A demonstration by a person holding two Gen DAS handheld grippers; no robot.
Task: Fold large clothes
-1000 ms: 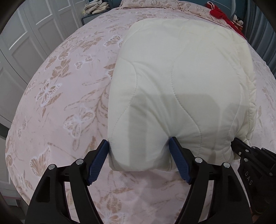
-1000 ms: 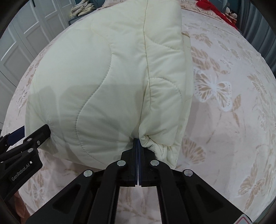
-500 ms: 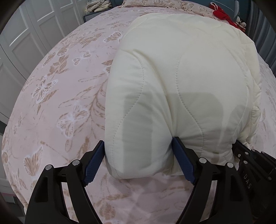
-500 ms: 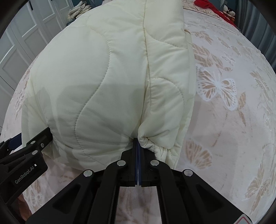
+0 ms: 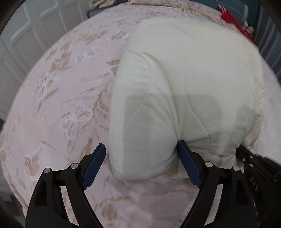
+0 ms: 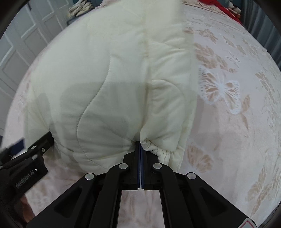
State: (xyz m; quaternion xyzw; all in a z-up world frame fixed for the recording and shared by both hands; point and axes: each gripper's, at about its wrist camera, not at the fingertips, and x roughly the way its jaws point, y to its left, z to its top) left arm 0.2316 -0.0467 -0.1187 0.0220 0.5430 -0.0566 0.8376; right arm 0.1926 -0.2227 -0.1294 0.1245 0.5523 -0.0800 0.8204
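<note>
A cream quilted garment [image 5: 184, 91] lies folded on the bed, its near edge lifted. My left gripper [image 5: 142, 156] is open, its blue pads straddling the garment's near left corner; the right pad presses into the fabric, the left pad stands just clear. My right gripper [image 6: 140, 145] is shut on the garment's [image 6: 112, 84] near right corner, where the fabric bunches. The left gripper's body [image 6: 28, 161] shows in the right wrist view at the lower left, and the right gripper's body [image 5: 254, 168] shows at the lower right of the left wrist view.
The bed has a pink sheet with butterfly and leaf prints [image 5: 58, 98]. White wardrobe doors [image 6: 22, 45] stand to the left. A red cloth [image 5: 233, 22] lies at the far right of the bed. Folded pale items [image 6: 80, 9] sit far left.
The garment's near edge has risen and bulged toward the cameras. The left pad now stands slightly off the fabric. The right gripper stays shut on its corner.
</note>
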